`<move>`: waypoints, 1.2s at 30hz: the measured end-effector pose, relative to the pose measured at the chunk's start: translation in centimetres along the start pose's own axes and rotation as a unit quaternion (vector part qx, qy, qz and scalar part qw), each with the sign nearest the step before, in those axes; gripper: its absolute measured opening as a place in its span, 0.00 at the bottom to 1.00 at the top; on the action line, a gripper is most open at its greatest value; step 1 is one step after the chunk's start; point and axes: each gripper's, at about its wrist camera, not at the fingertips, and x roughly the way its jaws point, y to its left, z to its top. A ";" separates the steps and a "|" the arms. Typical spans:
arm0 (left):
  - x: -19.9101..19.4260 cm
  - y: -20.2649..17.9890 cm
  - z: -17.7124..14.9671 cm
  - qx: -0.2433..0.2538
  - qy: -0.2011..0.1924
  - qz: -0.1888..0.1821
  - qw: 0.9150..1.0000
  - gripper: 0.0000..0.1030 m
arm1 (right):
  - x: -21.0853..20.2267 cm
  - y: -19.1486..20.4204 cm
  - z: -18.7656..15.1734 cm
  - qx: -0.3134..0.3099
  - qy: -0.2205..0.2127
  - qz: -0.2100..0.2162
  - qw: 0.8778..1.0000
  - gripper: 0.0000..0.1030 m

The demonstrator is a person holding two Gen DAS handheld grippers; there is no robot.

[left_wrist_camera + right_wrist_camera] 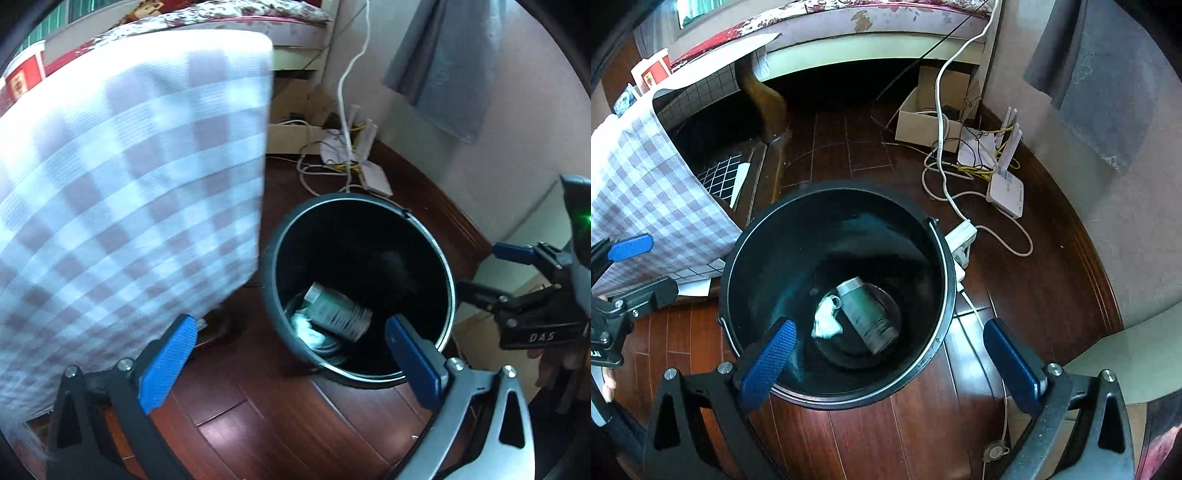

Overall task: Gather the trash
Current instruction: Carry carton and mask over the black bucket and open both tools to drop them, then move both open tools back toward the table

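Black bin (750, 258), green can (868, 317) (white tissue (825, 321) beside), lilac-checked cloth (646, 192).

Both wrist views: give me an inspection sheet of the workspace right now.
Surface: dark red wooden floor.
Job's things: black bucket holds a can and crumpled white paper.
Clutter: cardboard box, papers.
Grippers: left tongs open, empty; right tongs open, empty, above the bucket.
Cables: white cable, power strip, router beside the bucket.
Surroundings: checked cloth, grey towel on the wall.
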 end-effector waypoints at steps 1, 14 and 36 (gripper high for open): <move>-0.1 0.3 -0.2 -0.001 -0.001 0.005 1.000 0.99 | 0.0 0.2 0.0 0.001 -0.001 0.000 1.000 0.99; -3.9 1.7 0.2 -0.004 -0.026 0.026 0.999 0.99 | -2.4 3.1 0.2 -0.014 -0.031 0.000 0.999 0.99; -14.9 8.2 0.4 -0.069 -0.124 0.083 0.986 0.99 | -11.7 12.1 4.2 -0.027 -0.142 0.061 0.988 0.99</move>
